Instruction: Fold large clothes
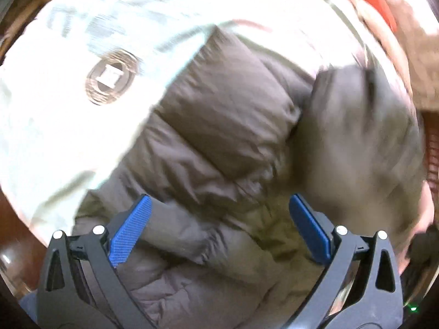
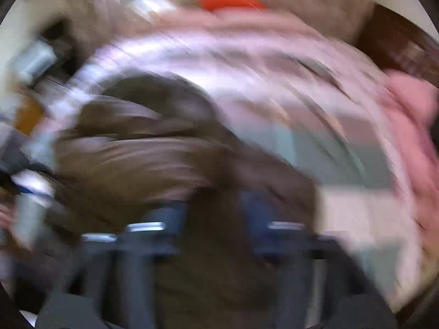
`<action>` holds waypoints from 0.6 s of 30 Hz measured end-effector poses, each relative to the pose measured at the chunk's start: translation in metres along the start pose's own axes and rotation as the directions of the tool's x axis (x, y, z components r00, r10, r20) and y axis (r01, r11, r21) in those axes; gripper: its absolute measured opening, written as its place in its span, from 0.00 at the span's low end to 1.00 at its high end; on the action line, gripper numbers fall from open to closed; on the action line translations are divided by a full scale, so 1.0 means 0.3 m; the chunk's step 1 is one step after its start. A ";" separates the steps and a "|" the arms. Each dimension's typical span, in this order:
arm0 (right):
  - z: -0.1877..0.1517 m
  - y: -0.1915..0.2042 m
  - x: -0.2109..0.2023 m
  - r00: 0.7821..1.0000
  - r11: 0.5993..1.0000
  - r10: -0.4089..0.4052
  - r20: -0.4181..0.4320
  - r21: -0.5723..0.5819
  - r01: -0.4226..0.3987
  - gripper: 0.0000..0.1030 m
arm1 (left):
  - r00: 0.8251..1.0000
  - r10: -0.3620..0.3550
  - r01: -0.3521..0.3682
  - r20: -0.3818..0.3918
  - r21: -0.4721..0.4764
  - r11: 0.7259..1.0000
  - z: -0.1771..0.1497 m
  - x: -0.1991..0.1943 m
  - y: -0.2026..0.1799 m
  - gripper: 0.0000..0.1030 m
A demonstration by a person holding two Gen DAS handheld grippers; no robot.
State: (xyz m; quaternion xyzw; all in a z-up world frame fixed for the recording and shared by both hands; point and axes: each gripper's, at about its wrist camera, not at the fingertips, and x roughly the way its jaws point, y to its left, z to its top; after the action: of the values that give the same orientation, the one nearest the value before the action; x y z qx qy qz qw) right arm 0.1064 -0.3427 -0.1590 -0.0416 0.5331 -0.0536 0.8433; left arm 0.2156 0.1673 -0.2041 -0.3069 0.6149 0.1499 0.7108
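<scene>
A dark brown quilted puffer jacket (image 1: pixel 219 137) lies on a pale sheet (image 1: pixel 55 123) printed with a round emblem. My left gripper (image 1: pixel 219 219) is open, its blue pads (image 1: pixel 131 233) spread wide just above the jacket, holding nothing. A blurred fold of the jacket (image 1: pixel 356 123) is in motion at the right. In the right wrist view everything is heavily blurred: the brown jacket (image 2: pixel 131 159) fills the left and centre, and dark fabric sits between the fingers of my right gripper (image 2: pixel 216 219). Its fingers look close together around that fabric, but the blur hides the grip.
A pink cloth (image 2: pixel 411 126) lies at the right of the bed. An orange-red object (image 2: pixel 230 0) sits at the far side, also visible in the left wrist view (image 1: pixel 378 0). Dark wood (image 1: pixel 8 219) shows at the lower left.
</scene>
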 end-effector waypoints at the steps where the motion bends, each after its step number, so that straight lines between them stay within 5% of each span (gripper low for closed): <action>1: -0.020 -0.036 0.051 0.995 0.998 -0.044 -0.092 0.045 0.048 0.98 | 1.000 -0.008 0.008 0.018 -0.013 1.000 0.007 -0.015 0.009 0.98; 3: -0.032 -0.123 0.100 0.981 0.975 0.033 -0.194 0.223 0.011 0.98 | 0.999 -0.026 0.026 0.022 -0.009 1.000 -0.003 -0.032 0.008 0.98; 4: -0.030 -0.160 0.090 0.974 0.935 0.169 -0.154 0.339 -0.108 0.98 | 0.999 -0.035 0.035 0.015 -0.005 0.999 -0.002 -0.029 0.002 0.98; 6: -0.011 -0.165 0.063 0.913 0.833 0.407 -0.035 0.425 -0.355 0.98 | 0.999 -0.050 0.050 -0.003 -0.001 0.999 -0.035 -0.011 -0.003 0.98; 8: 0.016 -0.096 0.044 0.795 0.707 0.604 0.060 0.419 -0.569 0.98 | 0.996 -0.080 0.080 -0.033 -0.012 0.997 -0.041 0.014 -0.032 0.98; 9: 0.025 -0.059 0.043 0.756 0.670 0.651 0.070 0.416 -0.615 0.99 | 0.994 -0.096 0.095 -0.048 -0.014 0.995 -0.062 0.037 -0.070 0.98; 14: 0.109 0.216 0.201 0.551 0.487 0.834 -0.038 0.521 -0.701 0.99 | 0.978 -0.177 0.180 -0.109 0.013 0.984 -0.080 0.105 -0.228 0.98; 16: 0.130 0.277 0.272 0.537 0.469 0.841 -0.057 0.570 -0.674 0.99 | 0.979 -0.165 0.171 -0.124 0.041 0.984 -0.076 0.140 -0.277 0.98; 18: 0.142 0.299 0.338 0.596 0.491 0.802 -0.038 0.610 -0.622 0.99 | 0.982 -0.131 0.141 -0.136 0.069 0.988 -0.086 0.171 -0.297 0.97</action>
State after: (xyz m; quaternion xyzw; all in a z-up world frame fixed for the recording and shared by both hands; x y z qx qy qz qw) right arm 0.1921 -0.2670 -0.2428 0.4333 0.5903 0.1522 0.6638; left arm 0.2581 0.0746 -0.2327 -0.3294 0.6430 0.0563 0.6891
